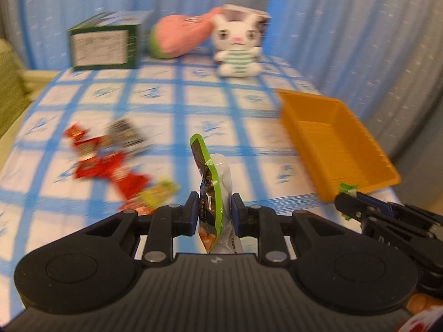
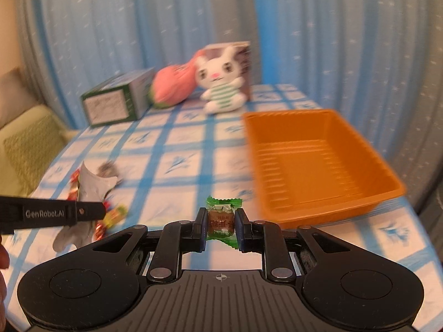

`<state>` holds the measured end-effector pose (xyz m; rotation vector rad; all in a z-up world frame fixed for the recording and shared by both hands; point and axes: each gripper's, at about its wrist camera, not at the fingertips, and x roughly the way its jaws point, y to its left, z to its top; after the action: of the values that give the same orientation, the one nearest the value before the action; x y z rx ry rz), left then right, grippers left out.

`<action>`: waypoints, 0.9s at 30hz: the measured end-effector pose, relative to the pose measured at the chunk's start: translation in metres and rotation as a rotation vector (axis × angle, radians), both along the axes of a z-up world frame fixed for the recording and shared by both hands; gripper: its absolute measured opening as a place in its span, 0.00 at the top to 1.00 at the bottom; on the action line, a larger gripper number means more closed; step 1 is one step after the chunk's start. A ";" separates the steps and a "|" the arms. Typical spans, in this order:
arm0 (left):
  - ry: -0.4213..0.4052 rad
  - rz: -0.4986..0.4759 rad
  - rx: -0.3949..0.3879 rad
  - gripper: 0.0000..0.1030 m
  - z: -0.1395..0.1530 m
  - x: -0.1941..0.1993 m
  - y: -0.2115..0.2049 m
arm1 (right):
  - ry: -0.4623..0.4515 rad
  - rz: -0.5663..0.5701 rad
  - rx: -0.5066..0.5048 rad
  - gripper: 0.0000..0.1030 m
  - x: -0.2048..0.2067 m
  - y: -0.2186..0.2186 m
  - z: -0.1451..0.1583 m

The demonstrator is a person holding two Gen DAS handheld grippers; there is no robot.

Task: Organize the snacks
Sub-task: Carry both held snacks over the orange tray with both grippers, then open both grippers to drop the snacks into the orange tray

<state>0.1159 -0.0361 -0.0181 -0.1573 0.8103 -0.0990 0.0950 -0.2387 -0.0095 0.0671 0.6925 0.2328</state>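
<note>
My left gripper (image 1: 215, 210) is shut on a green-edged snack pouch (image 1: 211, 182) and holds it upright above the table. My right gripper (image 2: 221, 222) is shut on a small green-wrapped candy (image 2: 221, 217), just left of the front corner of the orange tray (image 2: 318, 163). The tray also shows in the left wrist view (image 1: 332, 141), with the right gripper (image 1: 351, 207) at its near corner. Several loose snacks in red and yellow wrappers (image 1: 108, 163) lie on the table at the left. The left gripper's arm (image 2: 52, 214) crosses the right wrist view with the silver back of the pouch (image 2: 91, 186).
A blue-checked cloth (image 1: 171, 105) covers the table. At the back stand a green box (image 1: 103, 43), a pink plush (image 1: 180, 34) and a white bunny plush (image 1: 238, 47) against a carton. Blue curtains hang behind. A green sofa (image 2: 30, 141) is at the left.
</note>
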 end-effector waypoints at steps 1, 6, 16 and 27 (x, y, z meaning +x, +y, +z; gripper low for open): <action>-0.004 -0.022 -0.005 0.79 0.003 0.004 -0.010 | -0.004 -0.017 0.003 0.80 0.003 -0.010 0.003; -0.016 -0.117 -0.027 0.79 0.013 0.028 -0.061 | -0.008 -0.087 0.017 0.80 0.023 -0.058 0.016; 0.005 -0.231 -0.061 0.79 0.012 0.078 -0.129 | 0.033 -0.182 0.070 0.80 0.072 -0.128 0.019; 0.016 -0.246 -0.088 0.78 -0.003 0.115 -0.154 | 0.066 -0.219 0.093 0.80 0.098 -0.149 0.009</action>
<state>0.2310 -0.1905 -0.0207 -0.1416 0.8395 -0.3658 0.1935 -0.3877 -0.0005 0.2388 0.7333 0.0521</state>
